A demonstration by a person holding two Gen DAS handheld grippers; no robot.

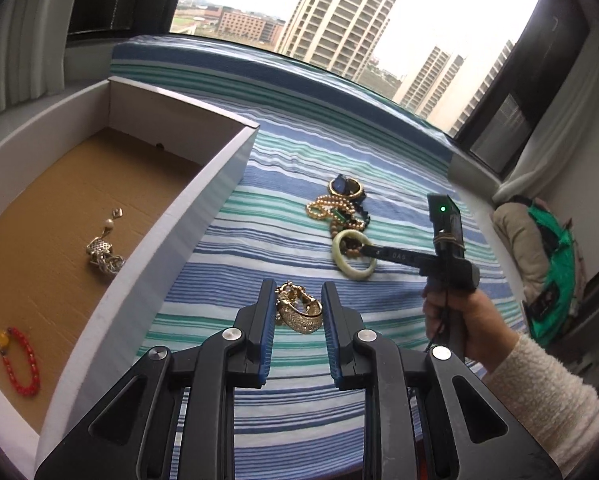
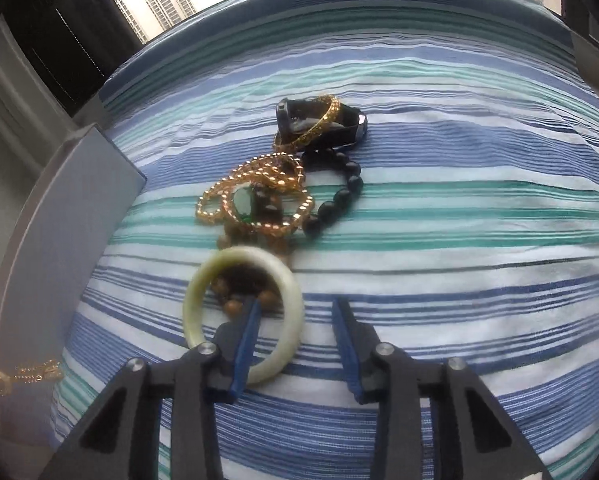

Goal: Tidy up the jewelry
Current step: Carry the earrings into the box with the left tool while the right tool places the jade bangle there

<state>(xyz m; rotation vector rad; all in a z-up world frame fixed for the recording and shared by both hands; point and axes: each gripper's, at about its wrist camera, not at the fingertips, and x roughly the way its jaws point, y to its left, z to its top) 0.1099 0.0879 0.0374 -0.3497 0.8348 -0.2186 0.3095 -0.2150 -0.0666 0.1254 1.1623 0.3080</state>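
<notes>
My left gripper (image 1: 298, 285) hangs over the striped bedspread (image 1: 259, 184), shut on a gold mesh bracelet (image 1: 304, 317) with a chain. To its left stands a white box (image 1: 203, 216) with a brown floor, holding a silver mesh piece (image 1: 104, 257) and a red bead bracelet (image 1: 19, 364). My right gripper (image 2: 297, 304) is down at a pale green jade bangle (image 2: 193, 304). One finger (image 2: 248, 332) is inside the ring and the other outside, the rim between them untouched, so it is open. The bangle (image 1: 355, 275) lies over brown beads (image 2: 235, 302).
Beyond the bangle lies a tangle: a gold bead chain (image 2: 259, 184), a green stone (image 2: 243, 202), black beads (image 2: 339, 200) and a dark watch with a gold bangle (image 2: 319, 124). A hand in a cream sleeve (image 1: 455, 320) holds the right gripper. A green bag (image 1: 551, 264) sits far right.
</notes>
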